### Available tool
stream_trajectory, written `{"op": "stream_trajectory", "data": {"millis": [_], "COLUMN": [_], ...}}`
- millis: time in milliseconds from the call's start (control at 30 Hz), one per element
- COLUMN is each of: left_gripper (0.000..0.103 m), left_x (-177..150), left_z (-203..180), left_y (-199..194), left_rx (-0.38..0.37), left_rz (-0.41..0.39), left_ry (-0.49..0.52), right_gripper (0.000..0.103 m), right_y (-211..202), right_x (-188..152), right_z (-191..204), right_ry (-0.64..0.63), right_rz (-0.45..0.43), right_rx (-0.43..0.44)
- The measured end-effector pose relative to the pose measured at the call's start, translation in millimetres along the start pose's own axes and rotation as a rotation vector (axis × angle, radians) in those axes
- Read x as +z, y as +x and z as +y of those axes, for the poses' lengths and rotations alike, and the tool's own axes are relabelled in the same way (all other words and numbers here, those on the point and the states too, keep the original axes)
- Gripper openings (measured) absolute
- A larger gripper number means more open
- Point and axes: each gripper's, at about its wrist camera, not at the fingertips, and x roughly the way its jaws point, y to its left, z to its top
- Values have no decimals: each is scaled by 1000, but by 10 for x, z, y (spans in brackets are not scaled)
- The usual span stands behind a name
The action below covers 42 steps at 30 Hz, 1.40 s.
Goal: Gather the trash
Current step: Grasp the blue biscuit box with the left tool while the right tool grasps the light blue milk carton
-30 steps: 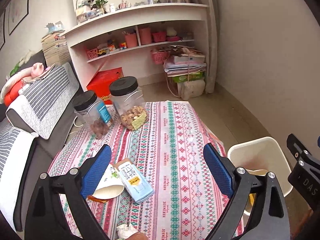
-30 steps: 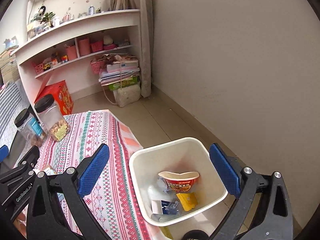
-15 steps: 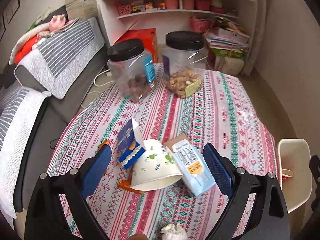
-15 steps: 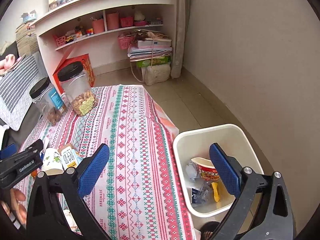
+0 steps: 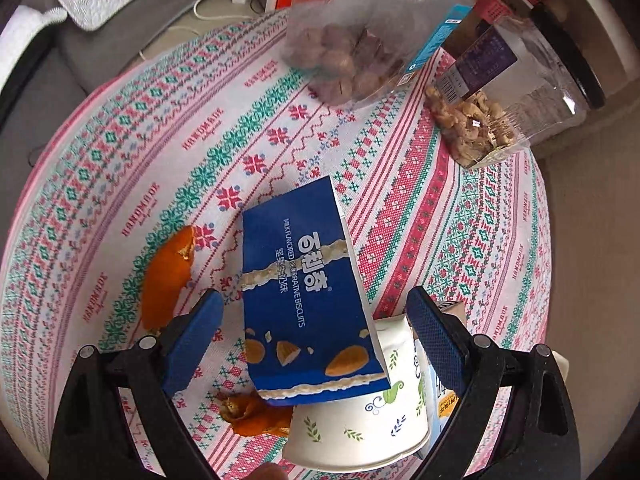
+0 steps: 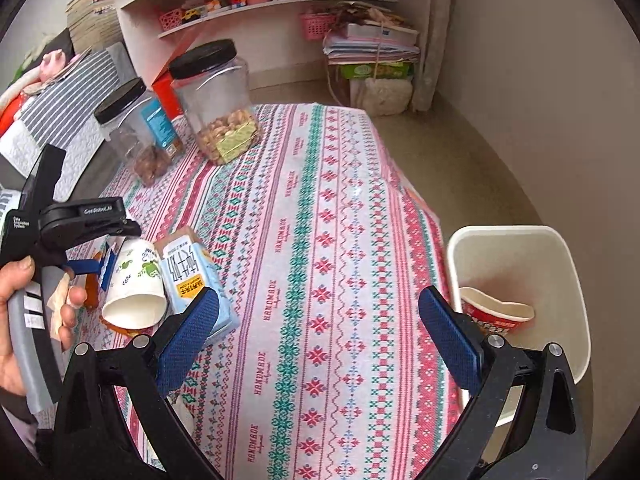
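A blue biscuit box (image 5: 308,300) lies on the patterned tablecloth (image 5: 160,152), between the open fingers of my left gripper (image 5: 316,344), untouched. Orange peel (image 5: 166,276) lies left of it, with more peel (image 5: 256,420) below. A tipped white paper cup (image 5: 360,416) and a light-blue carton (image 6: 192,276) lie to its right. My right gripper (image 6: 320,336) is open and empty above the table, left of the white bin (image 6: 560,280), which holds a red noodle cup (image 6: 492,316). The left gripper (image 6: 92,268) shows in the right wrist view over the cup (image 6: 136,288).
Two clear black-lidded jars of nuts (image 6: 216,104) (image 6: 136,128) stand at the table's far side. A crumpled tissue (image 6: 184,412) lies at the near edge. A sofa with striped covers (image 6: 60,108) is at left, shelves (image 6: 260,4) behind.
My left gripper has dropped close over the trash pile, so the biscuit box now sits between its fingers. My right gripper has swung left from the bin toward the table.
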Motion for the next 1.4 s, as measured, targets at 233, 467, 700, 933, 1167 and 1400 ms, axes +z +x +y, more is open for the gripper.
{"op": "stream_trajectory", "data": {"millis": [233,467,700,933,1167,1400], "left_gripper": [56,56,56,56,56,56], "left_x": [-24,-200,-438,-540,-571,-681], "left_z": [46,98,183,232,239,126], "left_y": [-191,-738,-1132,-1107,-1186,-1306], "left_rx": [-106,-98,-101,-64,-37,1], "left_rz": [-20,-122,-186,-191,-228,-288], "left_ry": [42,92,136,162,176,227], "right_gripper": [96,96,95,57,53,53], "right_y": [431,558,766,884,563,191], "right_x": [-70,-114,-178,-202,-92,42], "right_z": [260,556,720,826,808,681], "right_ry": [-72,-199,-274,-305,-277,-234], "right_rz": [131,140,178,204,137,39], "right_rx": [173,236,217,222,249,264]}}
